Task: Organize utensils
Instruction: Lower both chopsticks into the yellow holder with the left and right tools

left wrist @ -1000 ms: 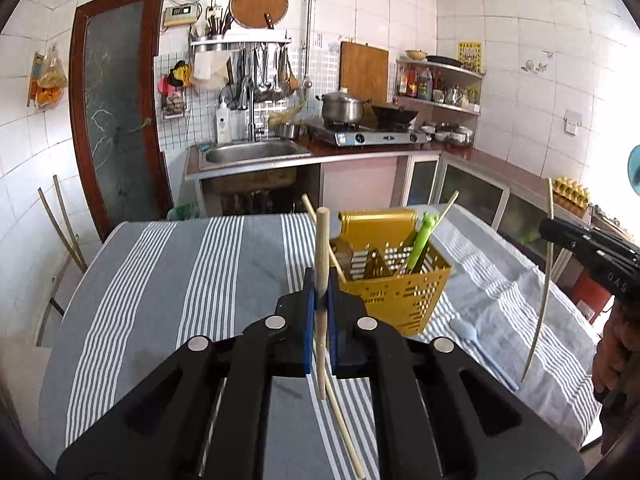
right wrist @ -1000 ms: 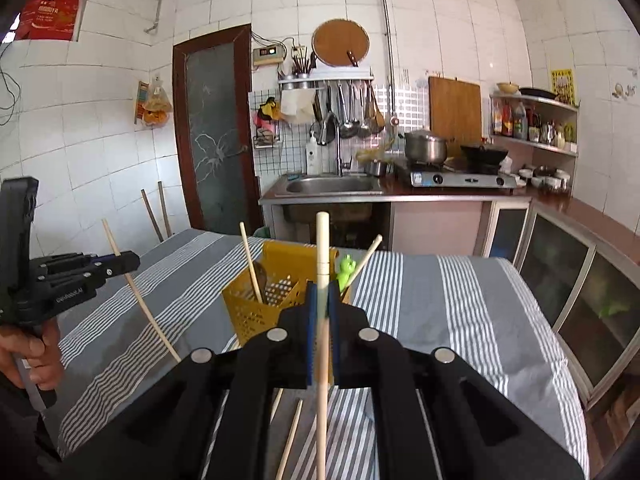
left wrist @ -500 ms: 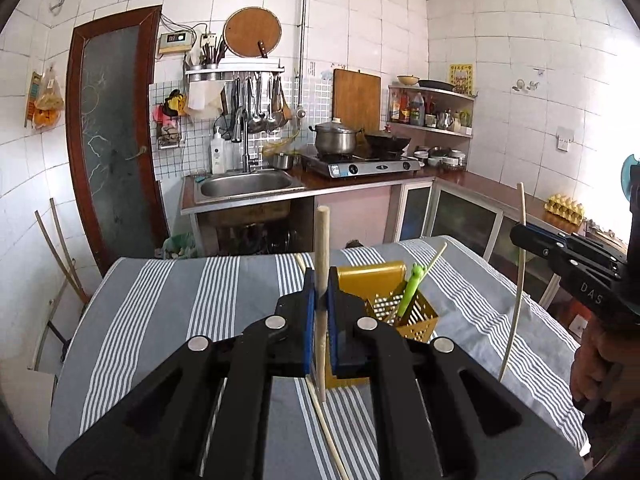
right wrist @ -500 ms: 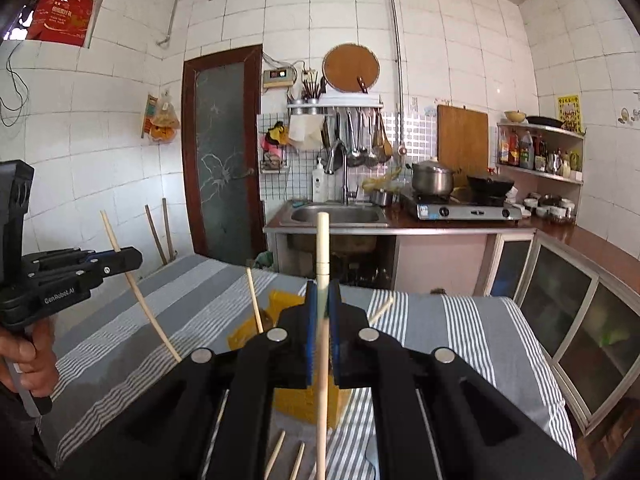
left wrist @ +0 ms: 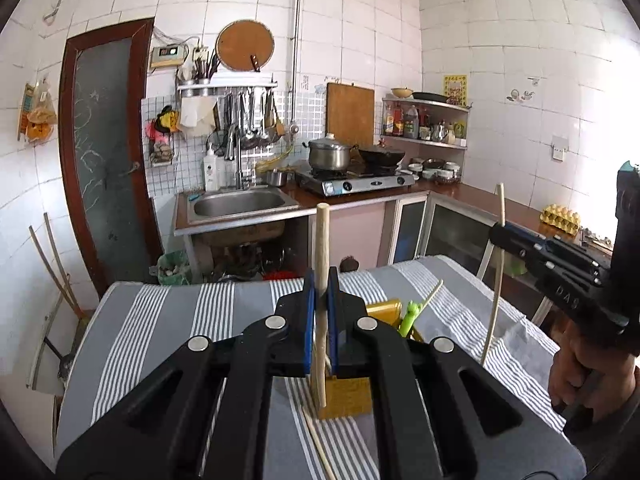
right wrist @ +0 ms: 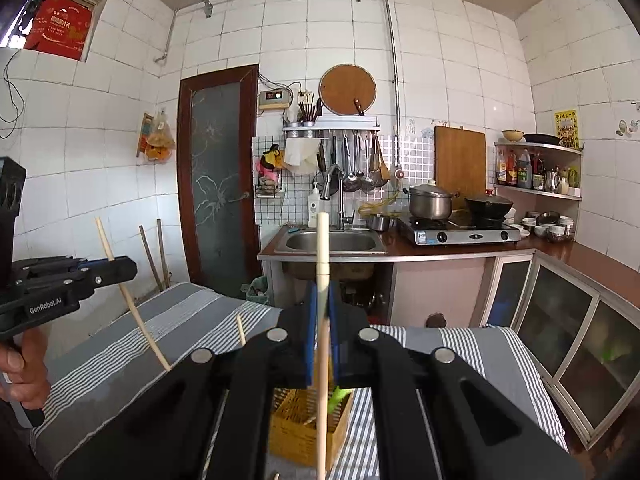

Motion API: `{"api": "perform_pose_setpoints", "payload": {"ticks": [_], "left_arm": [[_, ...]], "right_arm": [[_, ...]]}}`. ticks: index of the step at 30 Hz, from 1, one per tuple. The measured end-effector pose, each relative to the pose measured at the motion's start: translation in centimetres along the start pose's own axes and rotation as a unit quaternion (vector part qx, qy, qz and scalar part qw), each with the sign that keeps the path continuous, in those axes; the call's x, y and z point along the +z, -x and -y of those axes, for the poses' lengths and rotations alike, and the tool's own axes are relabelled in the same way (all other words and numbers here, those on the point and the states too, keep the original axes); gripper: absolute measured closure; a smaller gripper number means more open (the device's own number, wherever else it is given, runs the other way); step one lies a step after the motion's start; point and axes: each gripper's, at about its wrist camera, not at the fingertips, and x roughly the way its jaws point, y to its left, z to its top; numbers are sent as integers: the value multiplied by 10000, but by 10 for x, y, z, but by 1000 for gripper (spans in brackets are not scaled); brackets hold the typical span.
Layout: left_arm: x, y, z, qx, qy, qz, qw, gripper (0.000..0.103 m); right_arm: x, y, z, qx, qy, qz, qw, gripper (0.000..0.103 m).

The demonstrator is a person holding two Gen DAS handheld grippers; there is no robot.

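Note:
My left gripper (left wrist: 320, 320) is shut on a wooden chopstick (left wrist: 321, 264), held upright above the table. My right gripper (right wrist: 322, 328) is shut on a pale chopstick (right wrist: 322, 248), also upright. The yellow utensil basket (left wrist: 352, 392) stands on the striped tablecloth below and just beyond both grippers; it also shows in the right wrist view (right wrist: 304, 424). It holds a green utensil (left wrist: 411, 316) and chopsticks. The right gripper also shows in the left wrist view (left wrist: 498, 236), the left gripper in the right wrist view (right wrist: 116, 270), each above the table's sides.
Loose chopsticks (left wrist: 316, 440) lie on the striped tablecloth (left wrist: 168, 320) in front of the basket. Beyond the table are a sink (left wrist: 240, 204), a stove with a pot (left wrist: 332, 156), glass-door cabinets (right wrist: 560, 328) and a brown door (left wrist: 104, 152).
Both grippers have risen and tilted up with their chopsticks, so the basket and table sit lower in both views. Both stay shut on their chopsticks.

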Motion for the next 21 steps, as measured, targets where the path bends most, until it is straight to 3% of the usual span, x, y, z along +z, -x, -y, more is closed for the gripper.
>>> {"api": "perform_pose_setpoints", "payload": {"ticks": [21], "left_arm": [[25,-43,-2,-329,60,-21,9994,99]], "right_arm": [[15,-52,0,44,-2,191,9998,97]]}}
